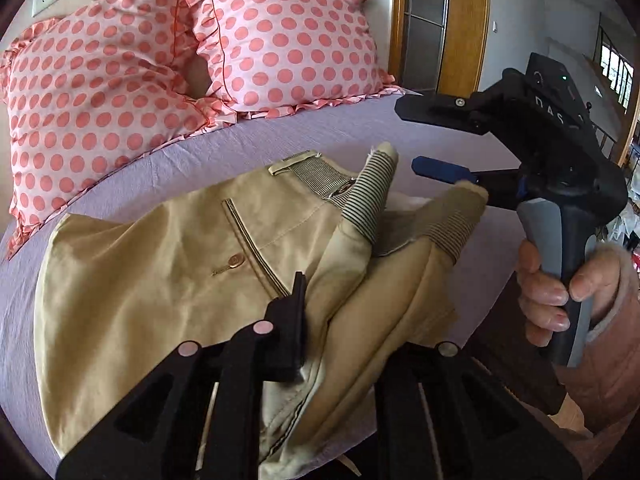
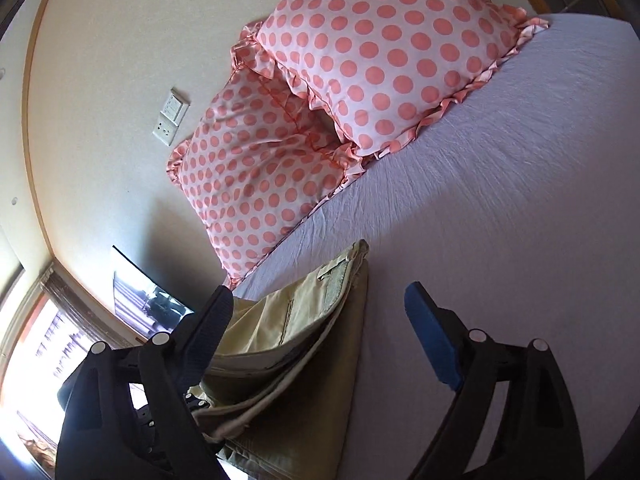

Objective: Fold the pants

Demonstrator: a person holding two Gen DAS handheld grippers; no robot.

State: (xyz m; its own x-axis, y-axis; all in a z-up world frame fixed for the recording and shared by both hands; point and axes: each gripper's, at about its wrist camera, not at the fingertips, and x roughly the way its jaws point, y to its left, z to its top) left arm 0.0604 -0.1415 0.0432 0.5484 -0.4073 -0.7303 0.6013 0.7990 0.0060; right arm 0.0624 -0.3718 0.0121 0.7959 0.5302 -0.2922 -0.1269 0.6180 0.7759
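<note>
Khaki pants (image 1: 168, 264) sit on the lavender bed (image 1: 280, 136), near edge, partly folded into a layered stack; waistband end with striped lining (image 1: 320, 176) and a belt loop points toward the pillows, and the back pocket with its brass button (image 1: 234, 261) faces up. Two cuffed ends with striped lining (image 1: 372, 196) are lifted off the stack and stick up on the right side. From the left wrist view I see the left tongs (image 1: 344, 320) down on the pants with fabric bunched between the fingers; the left finger (image 1: 294, 312) presses on the cloth just below the pocket, the right one is hidden under a fold, so it looks clamped on the pants. The right tongs (image 2: 316, 328) are spread wide apart, blue pad (image 2: 430, 340) on one finger, nothing between them; from the right wrist view they hang above the bed, one finger over the folded stack edge (image 2: 304, 344), the other over bare sheet. Left view shows them just beyond the raised cuffs, and I cannot tell whether the lower finger touches them. The person's hand (image 1: 548, 288) grips the grey handle. Two pink polka-dot pillows (image 1: 192, 60) with ruffled edges lie at the head of the bed, overlapping each other, well apart from the pants. Wall sockets (image 2: 172, 118) sit beside the pillows, a wooden door frame (image 1: 460, 28) stands beyond the bed.
</note>
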